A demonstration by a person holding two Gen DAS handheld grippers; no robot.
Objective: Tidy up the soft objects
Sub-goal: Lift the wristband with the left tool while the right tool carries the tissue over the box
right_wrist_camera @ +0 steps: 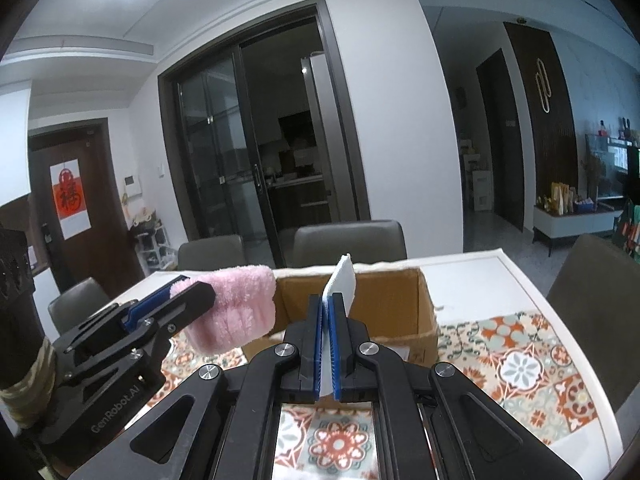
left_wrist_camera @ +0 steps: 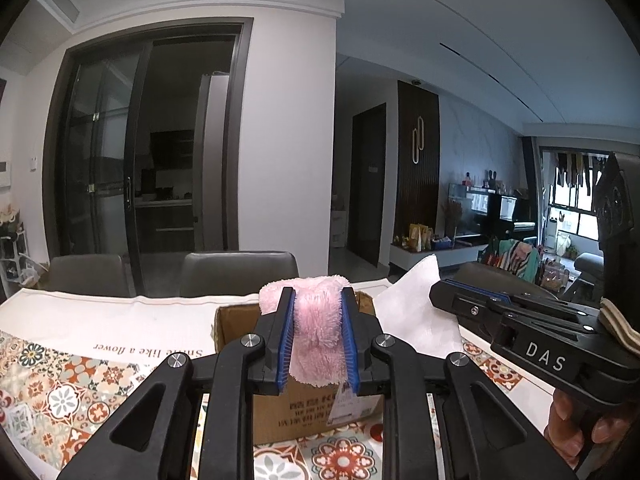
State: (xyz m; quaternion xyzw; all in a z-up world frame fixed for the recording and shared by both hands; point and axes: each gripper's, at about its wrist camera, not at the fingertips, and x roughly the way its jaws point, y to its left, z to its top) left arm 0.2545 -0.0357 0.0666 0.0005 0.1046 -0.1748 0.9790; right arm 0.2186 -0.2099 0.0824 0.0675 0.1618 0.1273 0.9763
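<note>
My left gripper (left_wrist_camera: 316,300) is shut on a fluffy pink cloth (left_wrist_camera: 318,336) and holds it above the near wall of an open cardboard box (left_wrist_camera: 320,404). In the right wrist view the pink cloth (right_wrist_camera: 236,312) hangs from the left gripper (right_wrist_camera: 192,292) at the box's left side. My right gripper (right_wrist_camera: 328,300) is shut on a thin white cloth (right_wrist_camera: 342,284), held upright over the near edge of the box (right_wrist_camera: 420,304). In the left wrist view the white cloth (left_wrist_camera: 416,312) sticks out of the right gripper (left_wrist_camera: 436,296) beside the box.
The box stands on a table with a patterned floral tile cloth (right_wrist_camera: 520,368) and a white runner (left_wrist_camera: 100,320). Grey chairs (left_wrist_camera: 240,272) stand along the far side, and another chair (right_wrist_camera: 596,312) at the right. Dark sliding doors (right_wrist_camera: 260,152) lie beyond.
</note>
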